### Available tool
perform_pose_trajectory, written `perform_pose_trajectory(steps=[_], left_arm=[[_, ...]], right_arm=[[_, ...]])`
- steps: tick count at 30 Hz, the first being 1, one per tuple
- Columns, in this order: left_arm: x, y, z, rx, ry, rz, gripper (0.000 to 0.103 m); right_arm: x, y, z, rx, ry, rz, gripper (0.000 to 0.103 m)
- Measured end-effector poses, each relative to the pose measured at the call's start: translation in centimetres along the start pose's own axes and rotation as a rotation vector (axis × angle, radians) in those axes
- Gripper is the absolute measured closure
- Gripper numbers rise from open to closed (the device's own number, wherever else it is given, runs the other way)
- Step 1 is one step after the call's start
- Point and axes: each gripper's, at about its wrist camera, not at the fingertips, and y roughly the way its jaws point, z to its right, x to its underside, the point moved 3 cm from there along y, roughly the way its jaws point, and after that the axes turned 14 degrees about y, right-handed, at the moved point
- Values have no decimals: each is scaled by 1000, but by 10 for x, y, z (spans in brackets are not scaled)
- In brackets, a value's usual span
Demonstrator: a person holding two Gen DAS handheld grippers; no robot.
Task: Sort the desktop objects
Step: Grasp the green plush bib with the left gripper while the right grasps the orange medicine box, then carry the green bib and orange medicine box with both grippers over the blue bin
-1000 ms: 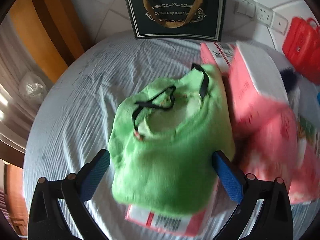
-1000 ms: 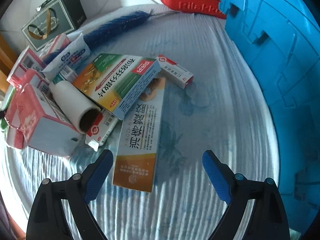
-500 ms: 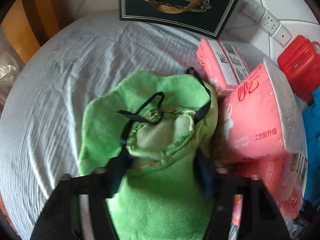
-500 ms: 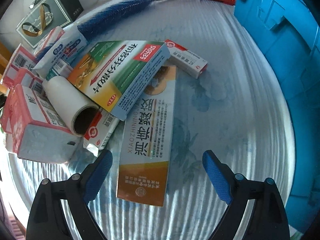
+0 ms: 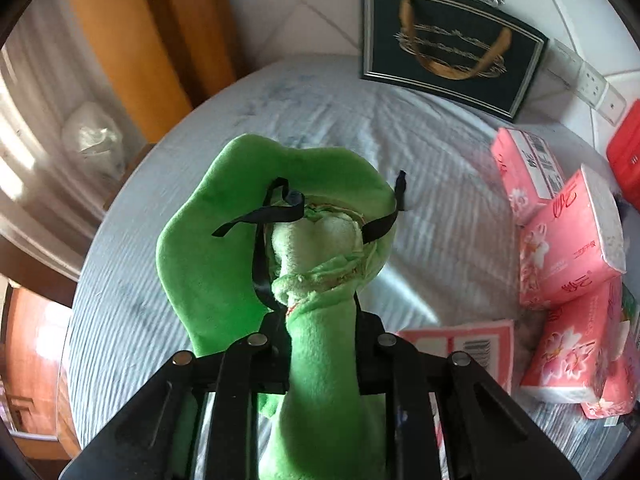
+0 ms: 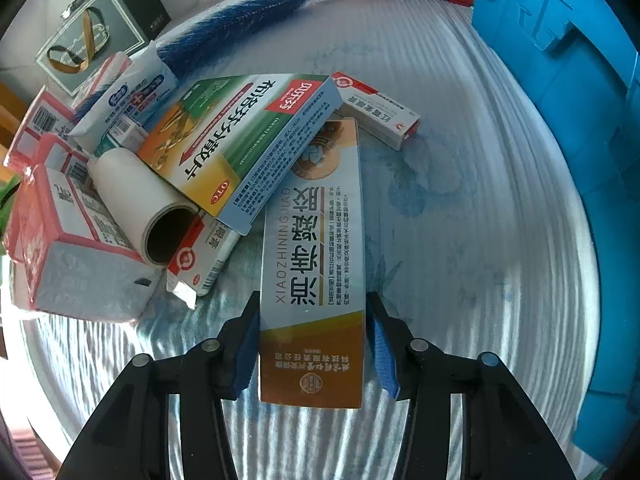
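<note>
Sorting looks barely begun. The blue crate (image 6: 580, 152), at three o'clock on the bench (image 6: 460, 240), shows nothing inside; the pile of boxes (image 6: 240, 140) remains at ten o'clock. The left tool (image 5: 322, 344) has just clamped the green bag (image 5: 248, 232); the right tool (image 6: 312, 344) has just closed around the long box (image 6: 316, 248).

We see a table covered with a pale blue-and-white striped cloth (image 6: 460, 216), faint blue leaf prints showing on it. Lying on the cloth are pink tissue packs (image 5: 568, 248), a flat pink packet (image 5: 468, 344), a long orange-and-white medicine box (image 6: 316, 248), a small red-and-white carton (image 6: 376, 108) and a dark blue bottle brush (image 6: 236, 32). A black gift bag (image 5: 448, 44) stands at the far edge. A blue crate (image 6: 580, 128) stands along one side.
</note>
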Motion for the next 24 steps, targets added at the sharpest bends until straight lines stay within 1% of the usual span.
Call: perform_pose_trajectory(steps=[2, 4, 6, 8, 12, 14, 16, 17, 18, 24], left_arm=[[8, -11, -8, -8, -14, 14, 84], [11, -22, -7, -25, -10, 40, 84], [20, -43, -5, -36, -6, 78, 84], [29, -69, -3, -29, -9, 118, 84], [40, -111, 7, -31, -9, 207, 84], [47, -134, 17, -18, -8, 252, 84], [57, -153, 27, -8, -2, 287, 84], [63, -163, 33, -2, 0, 301, 84], [68, -170, 39, 4, 5, 312, 84], [97, -216, 75, 24, 22, 381, 84]], right_arm=[[2, -5, -1, 15, -23, 10, 55], [3, -12, -1, 7, -27, 21, 56], [4, -22, -1, -11, -38, 29, 56], [6, -35, -1, -31, -47, 45, 58], [12, -65, -4, -54, -74, 98, 58], [18, -82, -2, -73, -86, 126, 58], [33, -97, -5, -98, -99, 165, 58], [39, -108, 7, -104, -108, 183, 58], [44, -118, 4, -112, -117, 207, 58], [59, -181, 4, -186, -156, 348, 58]])
